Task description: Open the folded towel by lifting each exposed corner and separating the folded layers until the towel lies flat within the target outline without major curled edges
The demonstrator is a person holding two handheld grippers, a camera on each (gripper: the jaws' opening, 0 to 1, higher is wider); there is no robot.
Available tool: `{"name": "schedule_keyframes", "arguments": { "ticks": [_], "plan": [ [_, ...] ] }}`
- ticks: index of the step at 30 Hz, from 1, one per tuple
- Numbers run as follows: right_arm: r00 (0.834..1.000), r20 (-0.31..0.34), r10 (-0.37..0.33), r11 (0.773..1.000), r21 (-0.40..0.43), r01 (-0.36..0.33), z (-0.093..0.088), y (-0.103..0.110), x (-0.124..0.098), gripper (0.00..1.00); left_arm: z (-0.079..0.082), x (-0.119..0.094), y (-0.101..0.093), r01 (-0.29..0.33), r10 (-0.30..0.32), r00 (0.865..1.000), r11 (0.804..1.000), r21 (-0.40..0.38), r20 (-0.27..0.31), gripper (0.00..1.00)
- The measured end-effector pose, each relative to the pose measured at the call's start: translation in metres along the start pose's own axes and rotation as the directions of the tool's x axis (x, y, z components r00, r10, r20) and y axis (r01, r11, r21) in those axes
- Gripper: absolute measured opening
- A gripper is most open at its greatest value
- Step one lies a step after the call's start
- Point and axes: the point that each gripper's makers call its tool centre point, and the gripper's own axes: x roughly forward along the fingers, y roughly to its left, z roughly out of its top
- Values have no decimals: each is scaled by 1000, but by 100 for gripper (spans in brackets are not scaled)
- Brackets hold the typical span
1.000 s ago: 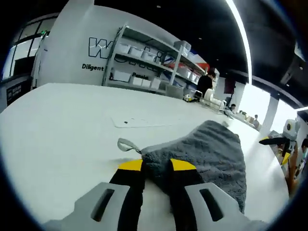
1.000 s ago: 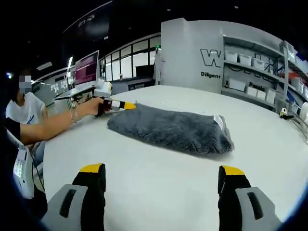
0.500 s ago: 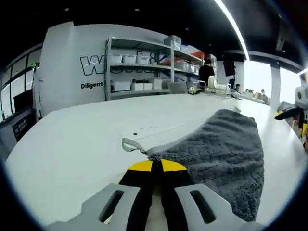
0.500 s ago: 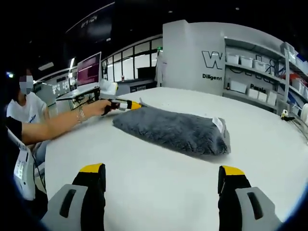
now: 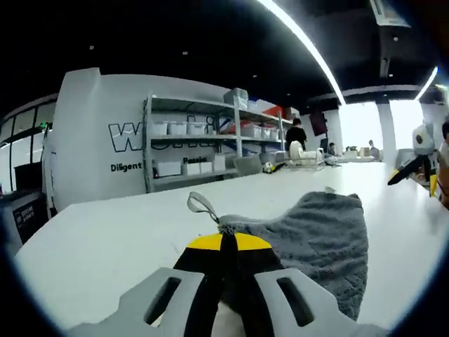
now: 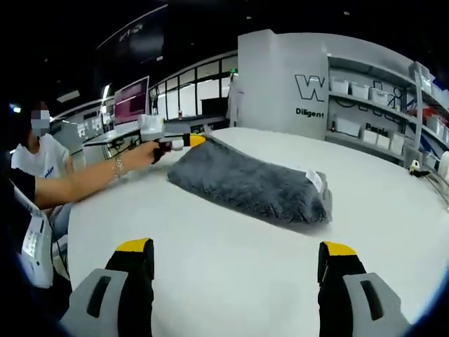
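The left tongs (image 5: 223, 242) are clenched on one corner of the grey towel (image 5: 316, 239), the corner where a small hanging loop (image 5: 202, 205) sticks out, and this corner is raised above the white bench (image 5: 105, 239). In the right gripper view the towel (image 6: 249, 184) lies in the middle of the bench (image 6: 231, 281), with its raised end at the left tongs (image 6: 191, 140) and its other end, which carries a small white label (image 6: 315, 180), resting on the surface. It looks folded in thick layers. The right tongs (image 6: 238, 256) are released, with the jaws wide apart, and they hover over bare bench, well apart from the towel.

I judge that the step in hand is the lifting of the first corner to separate the layers. The main danger is that the tongs grip more than one layer. Then the whole fold would rise together and nothing would open; I cannot tell from these views how many layers are between the jaws. A second danger is that the towel slides on the smooth bench when it is pulled, because nothing holds down the end with the label. It could then leave the target outline, which I cannot make out clearly here. The thick pile could also slip out of the grip, and the corner would fall back curled.
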Motion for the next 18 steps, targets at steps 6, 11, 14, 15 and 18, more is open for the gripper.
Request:
{"name": "schedule_keyframes", "arguments": {
  "ticks": [6,11,14,15,18],
  "plan": [
    [1000,-9,-12,1000,4,12,-1,-5,-2,99,36,-14,-30,101,-117,989,980,173,85,3],
    [1000,-21,-15,1000,-20,14,0,-2,-4,99,58,-31,-65,217,-253,954,953,209,163,3],
    [999,-24,-25,999,-33,24,2,-3,-6,99,58,-40,-80,257,-302,942,930,263,146,3],
    [999,-26,-23,999,-35,22,2,-3,-6,99,59,-42,-82,267,-311,939,928,259,149,3],
    [999,-35,-17,999,-44,16,1,0,-6,99,66,-55,-93,302,-352,921,917,261,170,3]
  ]
}}
